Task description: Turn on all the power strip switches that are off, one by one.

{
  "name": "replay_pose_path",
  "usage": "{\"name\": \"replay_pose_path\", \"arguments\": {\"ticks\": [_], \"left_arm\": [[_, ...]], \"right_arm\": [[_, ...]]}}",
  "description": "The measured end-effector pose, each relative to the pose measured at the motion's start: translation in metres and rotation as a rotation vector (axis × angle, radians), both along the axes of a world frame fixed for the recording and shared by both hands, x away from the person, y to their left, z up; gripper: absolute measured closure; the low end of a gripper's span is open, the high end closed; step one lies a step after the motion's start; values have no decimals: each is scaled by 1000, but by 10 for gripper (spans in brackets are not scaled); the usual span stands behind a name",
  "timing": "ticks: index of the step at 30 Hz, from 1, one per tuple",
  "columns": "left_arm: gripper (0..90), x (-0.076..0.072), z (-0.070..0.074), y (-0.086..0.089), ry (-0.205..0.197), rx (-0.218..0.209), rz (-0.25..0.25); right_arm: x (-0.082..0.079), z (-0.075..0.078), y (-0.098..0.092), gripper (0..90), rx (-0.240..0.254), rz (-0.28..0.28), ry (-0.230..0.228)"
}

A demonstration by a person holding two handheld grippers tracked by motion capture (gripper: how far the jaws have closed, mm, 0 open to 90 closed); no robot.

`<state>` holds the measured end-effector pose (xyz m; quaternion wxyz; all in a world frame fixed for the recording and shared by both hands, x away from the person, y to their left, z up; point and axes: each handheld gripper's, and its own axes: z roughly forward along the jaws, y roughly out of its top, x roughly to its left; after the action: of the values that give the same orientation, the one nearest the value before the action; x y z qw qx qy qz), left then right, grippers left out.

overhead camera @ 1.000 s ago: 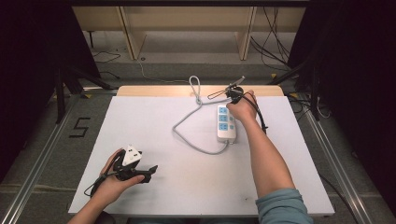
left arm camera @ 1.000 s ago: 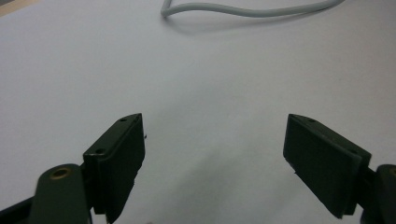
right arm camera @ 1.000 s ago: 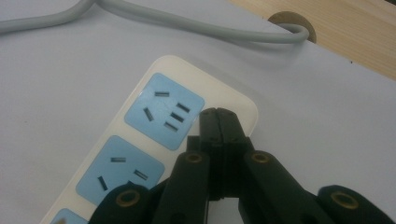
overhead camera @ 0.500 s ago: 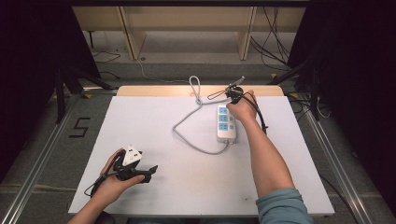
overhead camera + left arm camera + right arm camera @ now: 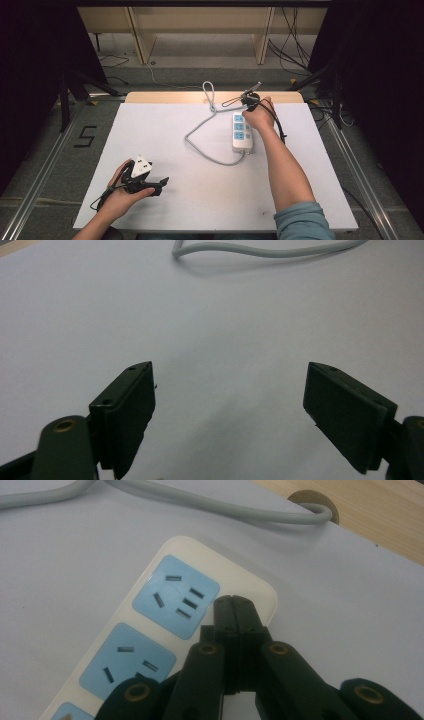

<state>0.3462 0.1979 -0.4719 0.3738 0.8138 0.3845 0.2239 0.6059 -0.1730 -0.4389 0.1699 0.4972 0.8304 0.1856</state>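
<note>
A white power strip (image 5: 242, 134) with blue sockets lies at the far right of the white sheet, and its grey cable (image 5: 210, 150) loops off to the left and back. My right gripper (image 5: 248, 109) is over the strip's far end. In the right gripper view it (image 5: 234, 602) is shut with nothing in it, its tips resting on the strip's cream end (image 5: 200, 562) beside the last socket. My left gripper (image 5: 150, 182) lies low at the near left. In the left gripper view it (image 5: 230, 370) is open wide over bare sheet, with the cable (image 5: 260, 250) far ahead.
The white sheet (image 5: 200, 200) covers a wooden table whose far edge (image 5: 165, 96) shows bare. The cable (image 5: 200, 502) runs into a round hole (image 5: 312, 502) in that wood. Wooden shelving and loose cables stand beyond the table.
</note>
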Motion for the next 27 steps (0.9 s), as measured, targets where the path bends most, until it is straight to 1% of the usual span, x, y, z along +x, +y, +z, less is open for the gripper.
{"name": "replay_pose_path", "arguments": {"ticks": [2,3,5,6,7,10,12,15,18,19,21,23,27], "left_arm": [[208,0,0,0,-1,-1,1],[207,0,0,0,-1,2,1],[207,0,0,0,1,8,-2],[207,0,0,0,0,1,1],[207,0,0,0,0,7,-2],[207,0,0,0,-4,1,2],[208,0,0,0,0,6,-3],[208,-1,0,0,0,6,-3],[207,-1,0,0,0,6,-3],[207,0,0,0,-1,6,-3],[207,0,0,0,-1,6,-3],[207,0,0,0,0,7,-3],[207,0,0,0,-1,9,-2]], "right_arm": [[0,0,-1,900,14,-8,4],[0,0,-2,900,22,-9,0],[-1,-1,-2,900,20,-6,-8],[-2,-1,-1,900,10,-1,-14],[-2,-1,0,900,9,-3,-16],[-4,-1,0,900,2,-1,-28],[-4,-2,-1,900,16,-13,-29],[-6,-3,-3,900,35,-17,-42],[-8,-3,-4,900,47,-24,-44],[-8,-2,-5,900,61,-28,-43],[-8,-2,-6,900,61,-16,-42],[-9,-1,-7,900,67,-16,-59],[-11,3,-8,900,63,-4,-64]]}}
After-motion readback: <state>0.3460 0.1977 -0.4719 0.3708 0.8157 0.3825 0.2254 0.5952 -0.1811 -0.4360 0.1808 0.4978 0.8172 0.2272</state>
